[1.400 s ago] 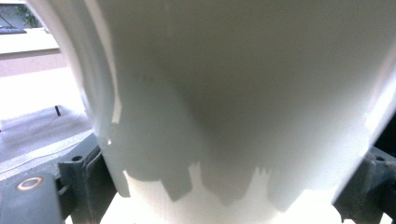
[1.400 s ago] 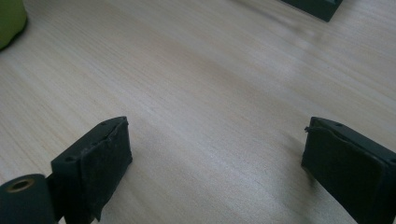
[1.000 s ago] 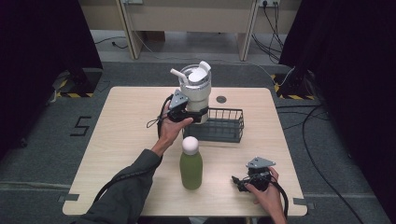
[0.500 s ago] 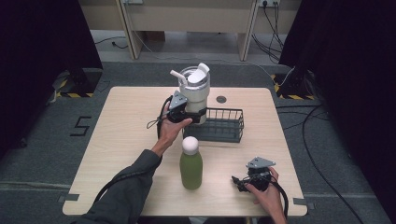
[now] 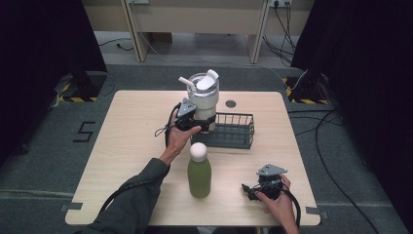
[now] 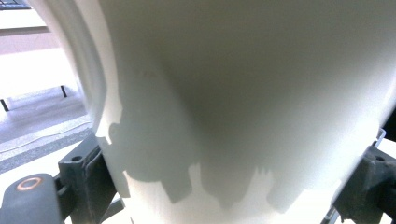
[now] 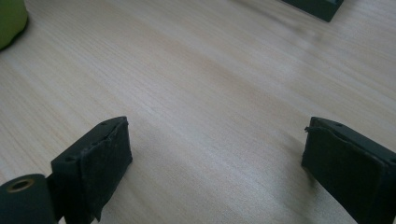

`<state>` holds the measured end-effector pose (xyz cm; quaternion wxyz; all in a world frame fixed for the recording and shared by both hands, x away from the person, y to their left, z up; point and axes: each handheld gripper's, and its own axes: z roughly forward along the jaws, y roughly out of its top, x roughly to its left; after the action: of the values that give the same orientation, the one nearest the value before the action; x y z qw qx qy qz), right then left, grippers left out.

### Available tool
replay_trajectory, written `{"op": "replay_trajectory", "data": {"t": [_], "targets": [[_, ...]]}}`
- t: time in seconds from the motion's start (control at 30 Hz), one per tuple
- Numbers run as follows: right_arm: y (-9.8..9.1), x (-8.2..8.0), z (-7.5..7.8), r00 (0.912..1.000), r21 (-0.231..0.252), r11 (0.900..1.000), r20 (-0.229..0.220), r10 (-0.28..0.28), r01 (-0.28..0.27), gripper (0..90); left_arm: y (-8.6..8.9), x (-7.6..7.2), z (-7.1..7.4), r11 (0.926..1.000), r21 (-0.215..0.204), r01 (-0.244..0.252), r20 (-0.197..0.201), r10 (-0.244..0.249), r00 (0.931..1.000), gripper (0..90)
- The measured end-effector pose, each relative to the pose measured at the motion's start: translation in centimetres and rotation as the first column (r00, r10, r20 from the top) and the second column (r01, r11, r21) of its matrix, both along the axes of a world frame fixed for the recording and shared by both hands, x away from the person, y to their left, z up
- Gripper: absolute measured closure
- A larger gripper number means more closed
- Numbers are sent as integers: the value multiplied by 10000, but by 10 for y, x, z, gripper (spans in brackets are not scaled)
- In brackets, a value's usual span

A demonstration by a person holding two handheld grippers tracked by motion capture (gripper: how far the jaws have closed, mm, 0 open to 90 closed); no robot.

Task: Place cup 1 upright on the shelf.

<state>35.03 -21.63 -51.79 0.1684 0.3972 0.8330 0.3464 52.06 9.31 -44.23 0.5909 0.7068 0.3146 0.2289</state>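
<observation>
A white tumbler [image 5: 203,97] with a lid and a straw stands upright at the left end of a black wire basket [image 5: 234,137]. My left gripper [image 5: 201,123] is shut on its lower body. In the left gripper view the white wall [image 6: 233,93] spans the gap between both jaws. The tumbler's base is hidden, so I cannot tell whether it rests in the basket. A green bottle [image 5: 199,171] with a white cap stands at the front middle. My right gripper [image 5: 250,189] lies low on the table at the front right, open, with bare wood between its jaws [image 7: 215,158].
A small dark disc [image 5: 231,103] is set in the tabletop behind the basket. The bottle's green edge [image 7: 9,18] and a basket corner [image 7: 317,7] lie ahead of the right gripper. Cables run over the floor at the right.
The left gripper has brought the tumbler slightly down and to the right, toward the basket. The right gripper has stayed where it was.
</observation>
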Motion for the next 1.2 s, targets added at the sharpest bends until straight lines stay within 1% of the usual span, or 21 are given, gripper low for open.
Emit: {"op": "replay_trajectory", "data": {"t": [0.1, 0.13, 0.17, 0.23, 0.27, 0.4, 0.43, 0.47, 0.5, 0.63, 0.67, 0.83, 0.9, 0.93, 1.07, 1.2], "targets": [[0, 0, 0, 10000, 10, 10000, -10, -7, 7, 82, -1, 0, -2, 10000, 42, 12, -8, -12, 10000, 107], [0, 0, 0, 10000, 12, 10000, -12, -7, 7, 82, -1, -1, -4, 10000, 12, 43, -81, -43, 10000, 107], [0, 0, 0, 10000, 10, 10000, -12, -8, 8, 82, -1, 0, -5, 9999, 117, -53, 30, 52, 10000, 106], [0, 0, 0, 10000, 11, 10000, -14, -4, 4, 82, -2, 0, -8, 9999, 91, -76, -35, 76, 10000, 106], [0, 0, 0, 10000, 8, 10000, 2, 7, -7, 82, -3, 0, -9, 10000, -18, 22, -156, -22, 9999, 106], [0, 0, 0, 10000, 10, 10000, 2, 8, -8, 82, -4, 0, -12, 10000, 19, 10, -166, -10, 9999, 106], [0, 0, 0, 10000, 10, 10000, 2, 8, -8, 82, -3, 1, -12, 9999, 135, -73, -76, 74, 9999, 106], [0, 0, 0, 10000, 11, 10000, -1, 8, -8, 82, -4, 0, -13, 9998, 166, -55, -94, 57, 9999, 106], [0, 0, 0, 10000, 9, 10000, -2, 10, -10, 82, -4, 0, -15, 9996, 284, -46, -89, 49, 9999, 106], [0, 0, 0, 10000, 10, 10000, 0, 11, -11, 82, -4, 0, -19, 9994, 348, -72, -129, 76, 9999, 106], [0, 0, 0, 10000, 11, 10000, -1, 17, -17, 82, -3, 0, -21, 9995, 294, -89, -23, 90, 10000, 106], [0, 0, 0, 10000, -15, 10000, 36, 46, -46, 82, -4, 0, -22, 9996, 268, 5, -16, -5, 10000, 105], [0, 0, 0, 10000, -16, 10000, 36, 45, -45, 83, -4, -1, -23, 9994, 331, -58, 153, 53, 9999, 105], [0, 0, 0, 10000, -5, 10000, 51, 46, -46, 82, -5, -2, -25, 9994, 326, -71, 299, 61, 9995, 105], [0, 0, 0, 10000, -6, 10000, 48, 50, -50, 82, -5, -2, -26, 9995, 308, -82, 359, 71, 9993, 104], [0, 0, 0, 10000, -5, 10000, 48, 54, -54, 82, -5, -3, -28, 9998, 183, -99, 400, 92, 9992, 102]]}}
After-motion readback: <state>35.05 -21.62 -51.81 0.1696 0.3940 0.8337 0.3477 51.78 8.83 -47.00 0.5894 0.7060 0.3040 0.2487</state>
